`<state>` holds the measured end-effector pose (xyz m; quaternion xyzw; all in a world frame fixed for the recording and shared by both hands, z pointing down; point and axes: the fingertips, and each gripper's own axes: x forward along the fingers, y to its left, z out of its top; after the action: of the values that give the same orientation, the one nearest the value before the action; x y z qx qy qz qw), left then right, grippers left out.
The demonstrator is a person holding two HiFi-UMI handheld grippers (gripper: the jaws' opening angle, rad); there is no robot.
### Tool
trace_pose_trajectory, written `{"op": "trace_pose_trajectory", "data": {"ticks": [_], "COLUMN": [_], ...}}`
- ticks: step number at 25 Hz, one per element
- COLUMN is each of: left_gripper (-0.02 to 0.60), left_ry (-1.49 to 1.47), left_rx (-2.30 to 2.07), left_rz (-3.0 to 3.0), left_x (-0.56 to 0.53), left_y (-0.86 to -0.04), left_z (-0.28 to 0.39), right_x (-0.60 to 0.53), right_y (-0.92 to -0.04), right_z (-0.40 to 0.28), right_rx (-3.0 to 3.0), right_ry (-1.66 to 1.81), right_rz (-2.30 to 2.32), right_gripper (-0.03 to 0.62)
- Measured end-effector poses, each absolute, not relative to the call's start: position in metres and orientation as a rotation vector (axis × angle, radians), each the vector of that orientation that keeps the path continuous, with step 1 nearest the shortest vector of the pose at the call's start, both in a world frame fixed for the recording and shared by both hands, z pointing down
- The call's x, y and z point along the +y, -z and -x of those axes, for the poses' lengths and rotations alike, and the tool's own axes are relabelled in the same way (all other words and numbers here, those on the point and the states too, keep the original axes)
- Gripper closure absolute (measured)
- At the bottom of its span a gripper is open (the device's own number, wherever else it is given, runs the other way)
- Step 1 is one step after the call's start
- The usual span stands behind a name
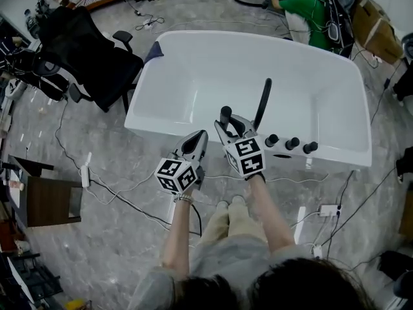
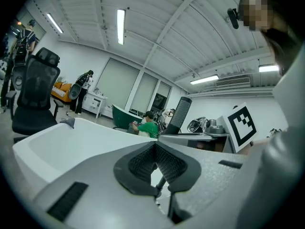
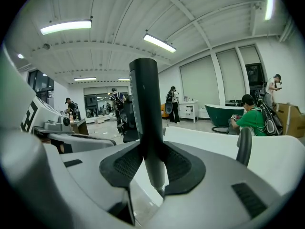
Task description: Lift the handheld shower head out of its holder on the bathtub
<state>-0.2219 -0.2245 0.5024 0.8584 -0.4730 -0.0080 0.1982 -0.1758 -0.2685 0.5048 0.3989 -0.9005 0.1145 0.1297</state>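
The black handheld shower head [image 1: 225, 114] stands upright at the near rim of the white bathtub [image 1: 158, 123]. My right gripper [image 1: 227, 128] is shut on its handle. In the right gripper view the black handle [image 3: 144, 109] rises between the pads, and its silvery lower end [image 3: 155, 175] tapers down between the jaws of the right gripper [image 3: 151, 163]. Whether that end still sits in the holder is hidden. My left gripper [image 1: 201, 138] hovers just left of it, shut and holding nothing; in its own view the left gripper [image 2: 156, 165] looks toward the shower head [image 2: 178, 114].
A tall black spout [image 1: 262, 102] and three black knobs [image 1: 292, 143] stand on the rim right of my grippers. A black office chair [image 1: 90, 57] sits left of the tub, a person in green [image 1: 312, 13] behind it. Cables [image 1: 110, 192] and a brown cabinet [image 1: 55, 202] lie on the floor.
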Motion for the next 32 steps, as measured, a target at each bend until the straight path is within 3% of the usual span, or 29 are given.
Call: {"op": "trace_pose_trajectory", "data": {"ticks": [32], "left_gripper": [0.577], "left_ry": [0.115], "left_rx": [-1.389], "left_rz": [-2.606], "left_x": [-0.155], "left_y": [-0.365], "left_z": [0.228], "right_x": [-0.193], "right_y": [-0.359], "right_z": [0.181], "right_rx": [-2.85], "right_ry": [-0.203], "right_rz": [-1.064], "right_gripper": [0.461]}}
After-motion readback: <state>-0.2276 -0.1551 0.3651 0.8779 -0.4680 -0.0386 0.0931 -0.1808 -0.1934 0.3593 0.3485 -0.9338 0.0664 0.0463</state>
